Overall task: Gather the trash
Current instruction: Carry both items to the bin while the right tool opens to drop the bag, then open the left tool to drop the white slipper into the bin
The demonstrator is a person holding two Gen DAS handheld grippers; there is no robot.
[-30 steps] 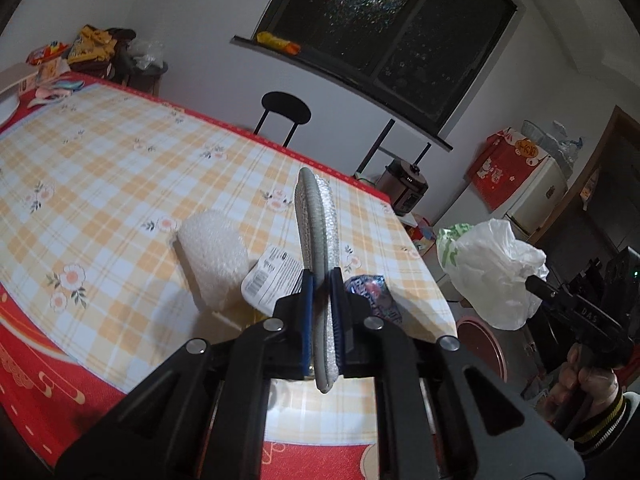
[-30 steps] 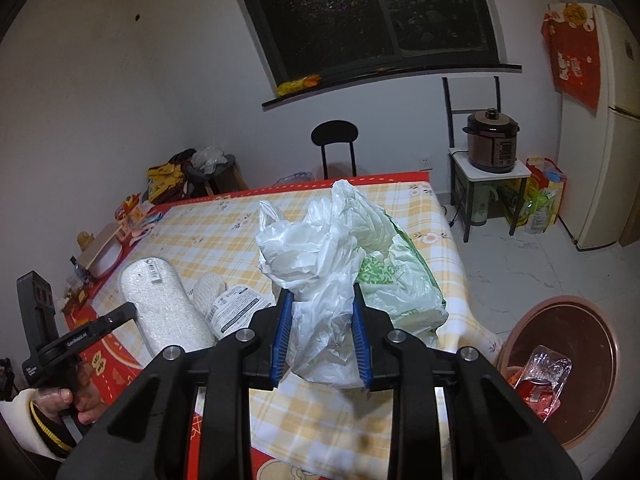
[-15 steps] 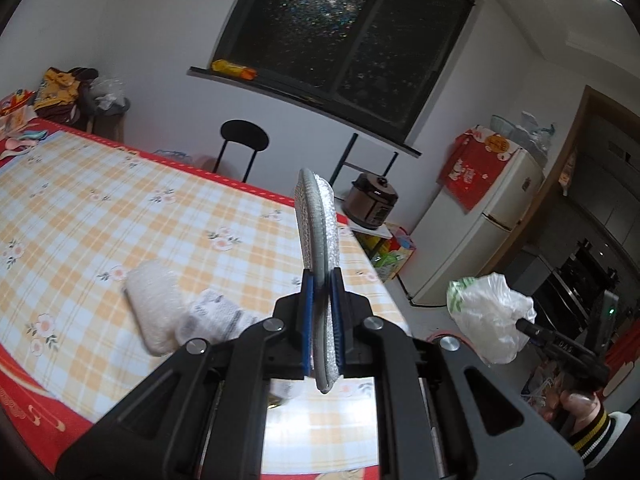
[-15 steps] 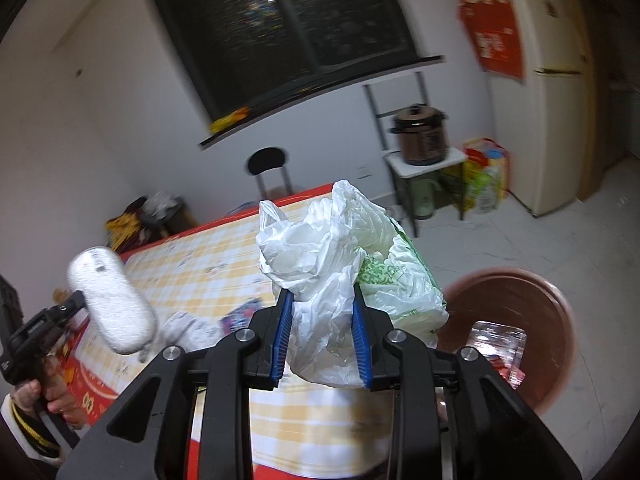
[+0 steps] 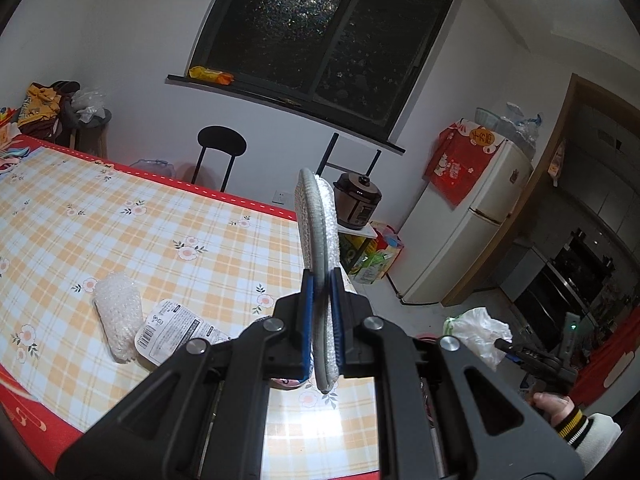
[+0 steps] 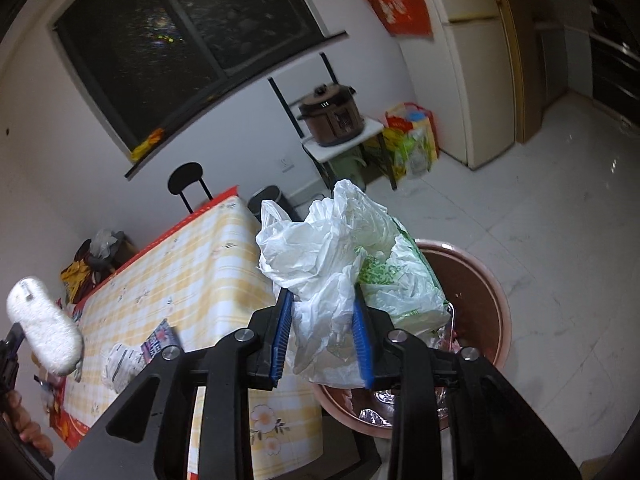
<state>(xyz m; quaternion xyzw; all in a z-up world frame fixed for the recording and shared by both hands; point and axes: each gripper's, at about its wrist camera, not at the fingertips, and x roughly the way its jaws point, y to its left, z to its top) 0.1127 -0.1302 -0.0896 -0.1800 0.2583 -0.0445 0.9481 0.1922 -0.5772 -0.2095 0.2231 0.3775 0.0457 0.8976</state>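
My left gripper (image 5: 320, 316) is shut on a flat white bubble-wrap pad (image 5: 314, 240), held edge-on above the checked table (image 5: 140, 232); the pad also shows in the right wrist view (image 6: 44, 324). My right gripper (image 6: 323, 340) is shut on a crumpled white and green plastic bag (image 6: 344, 276), held just above a round brown bin (image 6: 484, 296) on the floor. The bag also shows in the left wrist view (image 5: 478, 332). On the table lie a bubble-wrap roll (image 5: 118, 322), a labelled white packet (image 5: 176, 330) and a colourful wrapper (image 6: 158, 340).
The bin holds foil and clear wrappers (image 6: 400, 404). A black chair (image 5: 220, 152) stands behind the table. A rice cooker (image 6: 332, 114) sits on a small stand, a fridge (image 6: 472, 60) beyond it. Bags (image 6: 412, 140) stand on the white floor.
My right gripper has carried the bag off the table edge and down over the brown bin. My left gripper has lifted and turned right with the pad still in it.
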